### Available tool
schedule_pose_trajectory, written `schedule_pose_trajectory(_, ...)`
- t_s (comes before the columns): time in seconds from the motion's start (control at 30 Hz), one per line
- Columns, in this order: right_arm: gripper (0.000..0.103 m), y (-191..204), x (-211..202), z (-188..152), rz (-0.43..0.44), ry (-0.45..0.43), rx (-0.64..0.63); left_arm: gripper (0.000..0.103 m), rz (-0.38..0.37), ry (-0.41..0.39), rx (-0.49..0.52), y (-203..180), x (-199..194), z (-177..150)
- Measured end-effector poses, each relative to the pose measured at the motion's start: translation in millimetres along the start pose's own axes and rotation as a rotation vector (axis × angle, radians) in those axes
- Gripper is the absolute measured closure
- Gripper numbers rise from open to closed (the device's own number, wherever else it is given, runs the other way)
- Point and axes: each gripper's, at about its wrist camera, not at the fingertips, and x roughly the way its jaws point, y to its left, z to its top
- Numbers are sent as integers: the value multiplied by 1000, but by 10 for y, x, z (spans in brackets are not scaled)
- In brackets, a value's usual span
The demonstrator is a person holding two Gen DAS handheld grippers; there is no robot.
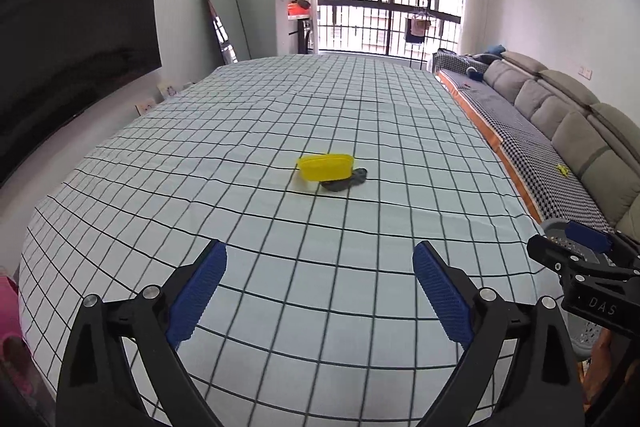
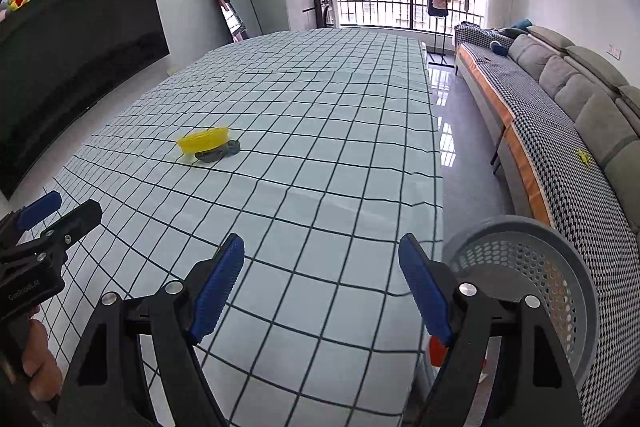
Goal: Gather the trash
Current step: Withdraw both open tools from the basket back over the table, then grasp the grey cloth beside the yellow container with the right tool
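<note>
Both grippers, left [image 1: 320, 291] and right [image 2: 322, 287], spread, empty; reach to twelve o'clock, pinch yellow cup [image 1: 326, 167] by its rim, then drop it in the bin [image 2: 576, 267] at three

Your left wrist camera sits low over the near end of the checked tablecloth [image 1: 320, 107], tilted down along its own fingers toward the window at twelve o'clock. Your right wrist camera looks the same way from a spot further right, near the table's right edge, so the floor and the grey basket [image 2: 532, 267] show at four o'clock. Both views share the tablecloth, the yellow bowl [image 1: 326, 167] mid-table, the sofa [image 1: 560, 107] and the dark screen [image 2: 80, 47].
</note>
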Motion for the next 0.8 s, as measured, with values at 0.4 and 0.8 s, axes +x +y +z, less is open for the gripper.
schedule_pose_trajectory(0.4,27,616,750,578,53,49,-187,7,104,14,-46,523,535,303)
schedule_pose_trajectory(0.8,27,897,1676,817,82,174,-257,7,110,70,-71,624,813,175)
